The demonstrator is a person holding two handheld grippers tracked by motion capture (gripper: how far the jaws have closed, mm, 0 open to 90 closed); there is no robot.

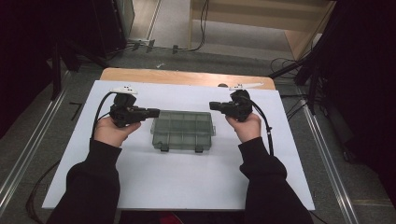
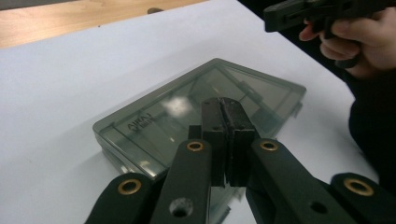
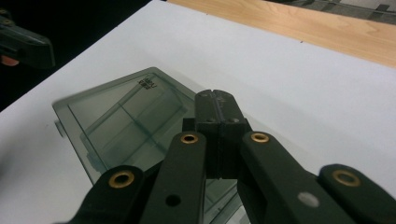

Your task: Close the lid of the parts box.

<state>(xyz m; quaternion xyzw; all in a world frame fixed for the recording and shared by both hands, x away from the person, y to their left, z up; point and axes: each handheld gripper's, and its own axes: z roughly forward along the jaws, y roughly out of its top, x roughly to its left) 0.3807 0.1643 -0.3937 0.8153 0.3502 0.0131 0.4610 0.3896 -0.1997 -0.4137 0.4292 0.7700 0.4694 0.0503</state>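
right now the box (image 1: 183, 130), a smoky see-through compartment case with its lid down, lies flat on the white sheet (image 1: 177, 186) near the middle of the table, between the two tools. its long axis runs left to right across the table, and two latches (image 1: 163, 148) sit on the edge facing the person. the left gripper (image 1: 155, 112) hovers just off the box's left end, pointing inward toward it; the right gripper (image 1: 212, 106) hovers just past the far right corner, also pointing inward. in both gripper views the jaws are pressed together with nothing between them, the left gripper (image 2: 228, 140) and right gripper (image 3: 217, 140) each looking down over a corner of the lid. neither touches the box. both stand about equally close, so either hand could go first, though the latches lie on the near side, off to the side of both jaws rather than ahead of them. i'd judge any opening move needs a hand swung round toward that near edge.
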